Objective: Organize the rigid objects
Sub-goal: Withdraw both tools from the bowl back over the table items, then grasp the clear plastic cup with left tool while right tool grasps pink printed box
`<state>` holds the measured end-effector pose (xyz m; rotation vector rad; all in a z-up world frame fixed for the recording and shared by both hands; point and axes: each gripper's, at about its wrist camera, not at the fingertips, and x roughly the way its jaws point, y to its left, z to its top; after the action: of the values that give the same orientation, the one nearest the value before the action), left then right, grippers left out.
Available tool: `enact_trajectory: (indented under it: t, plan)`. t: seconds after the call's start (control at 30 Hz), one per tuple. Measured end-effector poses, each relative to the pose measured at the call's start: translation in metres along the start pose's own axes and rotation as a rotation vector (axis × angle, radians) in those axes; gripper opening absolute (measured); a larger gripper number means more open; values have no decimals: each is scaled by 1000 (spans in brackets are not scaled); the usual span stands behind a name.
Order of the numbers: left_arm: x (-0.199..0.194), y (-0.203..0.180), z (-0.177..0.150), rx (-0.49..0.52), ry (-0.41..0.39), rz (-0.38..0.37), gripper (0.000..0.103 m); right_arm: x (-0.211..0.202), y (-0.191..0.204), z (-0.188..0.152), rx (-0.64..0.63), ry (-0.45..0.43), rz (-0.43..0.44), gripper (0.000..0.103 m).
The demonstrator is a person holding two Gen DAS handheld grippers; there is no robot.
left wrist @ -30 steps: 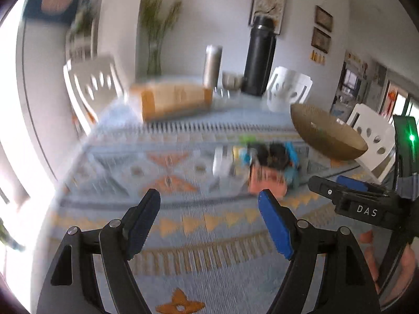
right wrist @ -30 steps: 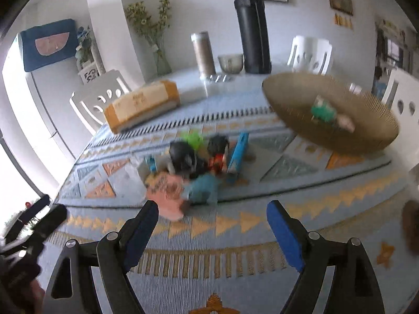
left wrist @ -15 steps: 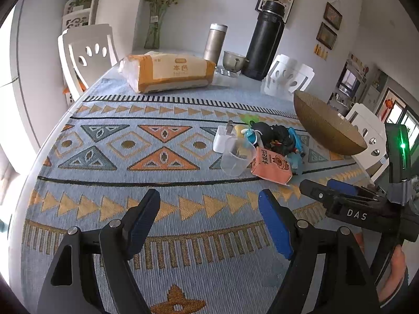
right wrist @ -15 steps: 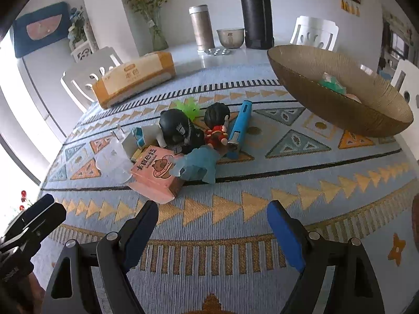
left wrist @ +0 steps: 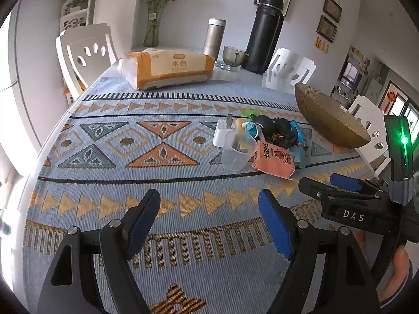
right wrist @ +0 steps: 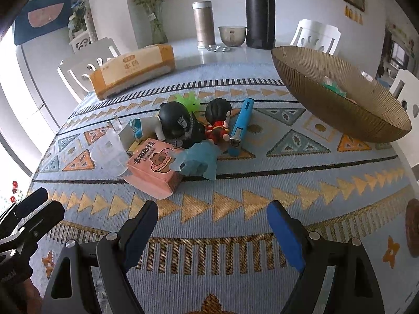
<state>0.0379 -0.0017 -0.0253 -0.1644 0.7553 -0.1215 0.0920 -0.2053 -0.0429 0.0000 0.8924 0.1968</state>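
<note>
left gripper: tilted down over the cloth, jaws spread, nothing between | right gripper: tilted down, jaws spread, nothing between | toy pile: at 11 o'clock from right gripper, 1 o'clock from left, apart from both | bowl: 1 o'clock of right gripper

The white letters "DAS" stand on the black body of the right gripper. The orange tissue pack bears "本色". The pink box carries red Chinese characters too distorted to read surely.
</note>
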Motion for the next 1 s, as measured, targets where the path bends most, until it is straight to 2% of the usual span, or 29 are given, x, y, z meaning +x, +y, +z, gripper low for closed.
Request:
enact_trajectory:
  t: [0.1,0.17,0.2,0.23,0.3,0.33,0.4,0.5,0.57,0.67,0.8,0.83,0.9,0.93,0.97,1.0]
  plan:
    - [0,0,0,-1,3,-7,76,-1,1,0,-13,-11,7,84]
    - [2,1,2,-10,29,-30,76,-1,3,1,-20,5,56,84]
    - [6,4,5,-31,59,-65,76,0,3,2,-18,29,102,84]
    - [10,7,7,-54,91,-96,76,5,2,5,-5,76,198,84]
    - [19,10,15,-84,145,-139,76,13,6,11,-19,133,272,84]
    - [22,9,21,-78,157,-152,76,15,10,14,-39,141,278,84]
    - [30,3,32,-31,153,-128,76,23,22,22,-121,161,281,84]
    - [49,-9,42,47,168,-81,75,33,31,31,-223,121,184,84]
    - [59,-15,45,70,177,-75,75,42,30,34,-250,117,145,85]
    - [70,-22,51,89,175,-73,75,48,20,42,-258,83,146,85]
    - [83,-27,57,71,184,-109,72,57,10,52,-243,100,214,86]
    - [85,-29,58,70,184,-107,69,58,13,53,-251,105,242,86]
    - [89,-31,58,72,190,-102,55,57,20,51,-278,103,261,85]
    - [89,-31,57,74,187,-109,44,56,24,49,-289,103,266,84]
    - [86,-31,57,75,172,-116,38,54,29,46,-306,89,252,79]
    - [84,-31,56,83,167,-102,38,51,32,44,-317,71,225,64]
